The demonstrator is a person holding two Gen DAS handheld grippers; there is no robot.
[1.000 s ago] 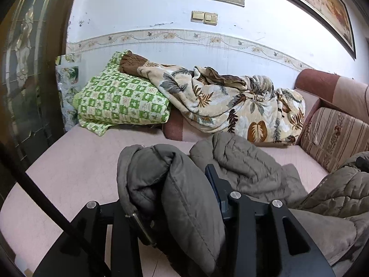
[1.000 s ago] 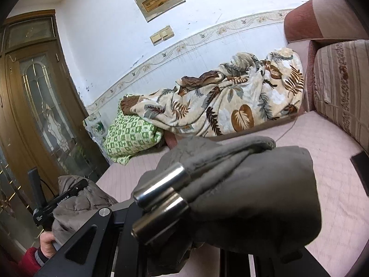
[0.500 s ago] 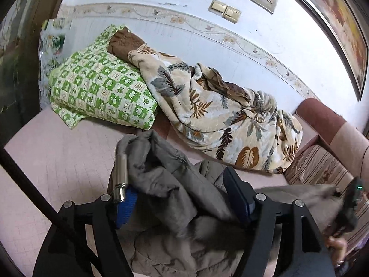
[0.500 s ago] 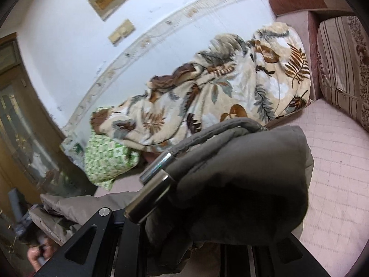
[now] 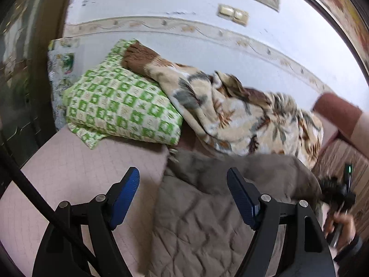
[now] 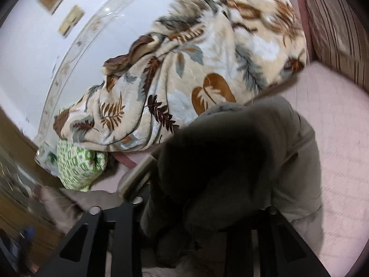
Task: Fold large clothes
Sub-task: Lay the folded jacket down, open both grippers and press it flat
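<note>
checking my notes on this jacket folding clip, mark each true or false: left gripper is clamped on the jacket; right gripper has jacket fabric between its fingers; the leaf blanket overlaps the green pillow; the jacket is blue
1. Left gripper is clamped on the grey-brown quilted jacket: false. Its jaws have just been opening and stand wide apart with nothing between them; the jacket lies on the pink quilted sofa seat.
2. Right gripper has jacket fabric between its fingers: true, as its jaws have just been opening.
3. The beige leaf-print blanket overlaps the green checked pillow: true.
4. The jacket is blue: false, it is grey-brown.
</note>
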